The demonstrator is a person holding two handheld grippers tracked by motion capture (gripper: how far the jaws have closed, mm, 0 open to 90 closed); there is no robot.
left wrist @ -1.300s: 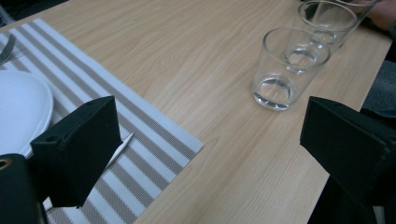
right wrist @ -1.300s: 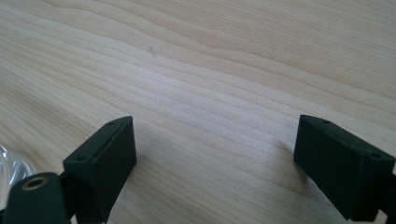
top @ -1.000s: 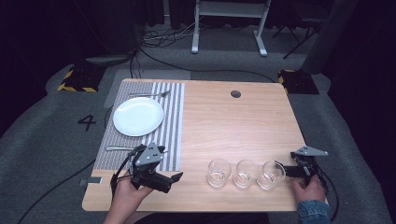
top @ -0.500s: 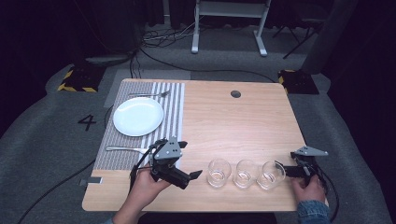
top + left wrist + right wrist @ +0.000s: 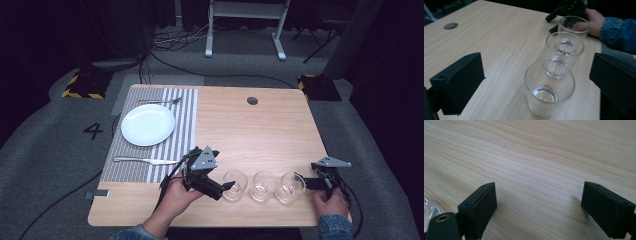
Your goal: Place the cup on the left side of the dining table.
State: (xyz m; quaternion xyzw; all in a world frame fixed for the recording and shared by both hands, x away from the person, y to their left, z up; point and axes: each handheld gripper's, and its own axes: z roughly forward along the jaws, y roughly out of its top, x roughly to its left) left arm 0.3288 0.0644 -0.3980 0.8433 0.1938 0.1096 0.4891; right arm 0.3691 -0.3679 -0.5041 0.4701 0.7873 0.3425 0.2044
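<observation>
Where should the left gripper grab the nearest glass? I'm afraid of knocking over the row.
Probably across the side wall of the nearest glass, just below its rim. It stands upright, and the middle glass sits close behind, so the open left gripper should come level from the row's free end, one jaw on each side.

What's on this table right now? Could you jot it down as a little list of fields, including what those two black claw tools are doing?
table: light wood table, with a round hole near the far edge
place setting: white plate on a striped mat; fork beyond it, knife on the near side
glasses: three clear glasses in a row near the front edge, upright: left glass, middle glass, right glass
left gripper: open, aimed at the left glass
right gripper: open, beside the right glass
</observation>
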